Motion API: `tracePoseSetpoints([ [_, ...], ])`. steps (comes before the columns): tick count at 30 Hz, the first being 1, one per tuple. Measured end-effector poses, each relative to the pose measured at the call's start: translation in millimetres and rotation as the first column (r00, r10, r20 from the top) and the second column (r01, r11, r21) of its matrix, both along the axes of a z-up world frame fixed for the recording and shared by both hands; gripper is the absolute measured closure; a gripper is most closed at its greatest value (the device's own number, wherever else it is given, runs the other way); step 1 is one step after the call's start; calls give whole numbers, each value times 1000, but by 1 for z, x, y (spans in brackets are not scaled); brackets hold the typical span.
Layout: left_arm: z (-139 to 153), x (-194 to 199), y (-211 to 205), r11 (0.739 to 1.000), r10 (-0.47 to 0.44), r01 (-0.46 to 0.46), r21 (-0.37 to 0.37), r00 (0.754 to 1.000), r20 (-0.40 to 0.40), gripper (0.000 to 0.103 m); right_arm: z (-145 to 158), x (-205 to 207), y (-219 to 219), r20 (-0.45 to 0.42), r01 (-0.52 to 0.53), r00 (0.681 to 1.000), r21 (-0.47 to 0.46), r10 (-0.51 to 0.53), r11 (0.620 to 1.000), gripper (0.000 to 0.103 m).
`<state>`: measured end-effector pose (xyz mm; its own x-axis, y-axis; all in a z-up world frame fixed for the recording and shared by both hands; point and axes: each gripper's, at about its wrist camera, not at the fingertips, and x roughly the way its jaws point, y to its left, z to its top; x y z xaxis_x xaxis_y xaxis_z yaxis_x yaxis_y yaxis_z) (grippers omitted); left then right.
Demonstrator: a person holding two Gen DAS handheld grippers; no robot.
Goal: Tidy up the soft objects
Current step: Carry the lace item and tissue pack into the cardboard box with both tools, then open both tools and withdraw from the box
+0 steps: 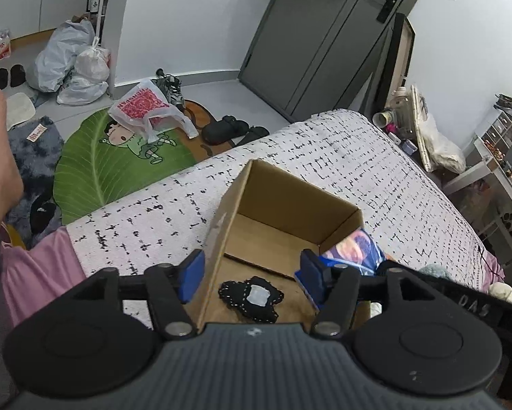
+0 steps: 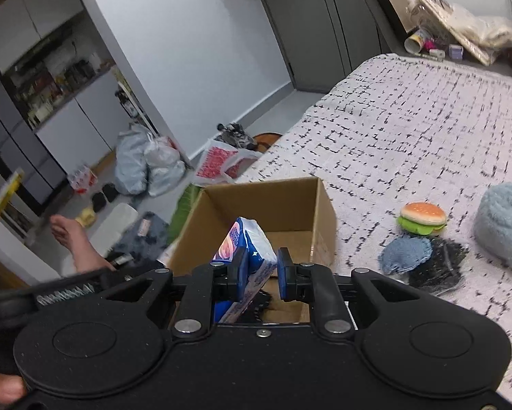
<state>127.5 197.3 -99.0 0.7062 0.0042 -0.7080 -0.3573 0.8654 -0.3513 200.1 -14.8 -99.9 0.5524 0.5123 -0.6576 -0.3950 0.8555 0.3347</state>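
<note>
An open cardboard box stands on the bed; it also shows in the right wrist view. A black knitted piece with a pale patch lies inside it. My left gripper is open and empty, its jaws straddling the box's left wall. My right gripper is shut on a blue and white tissue pack, held above the box; the pack shows past the box's right wall in the left wrist view. A burger toy, a blue knitted pad, a black net item and a fluffy blue ball lie on the bed to the right.
The bed has a white cover with black dashes and a pink sheet at its edge. The floor holds a green leaf rug, plastic bags, shoes and a bare foot. A grey door stands behind.
</note>
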Motion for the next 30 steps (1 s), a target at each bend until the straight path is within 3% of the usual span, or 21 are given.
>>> tracePoseSetpoints([
  [10, 0, 1, 0, 1000, -3, 3, 12, 1000, -5, 38, -7, -1, 6, -24, -25, 999, -70, 24, 997, 78],
  [14, 1, 2, -3, 1000, 3, -2, 31, 1000, -7, 30, 0, -3, -10, -21, -6, 1000, -74, 5, 997, 73],
  [18, 6, 1, -12, 999, -2, 2, 44, 1000, 1, 26, 11, -6, -34, -6, 9, 1000, -74, -9, 997, 58],
  [30, 21, 6, -67, 994, -75, 75, 82, 997, -4, 20, 27, -9, -99, 11, 61, 998, -55, -60, 997, 36],
])
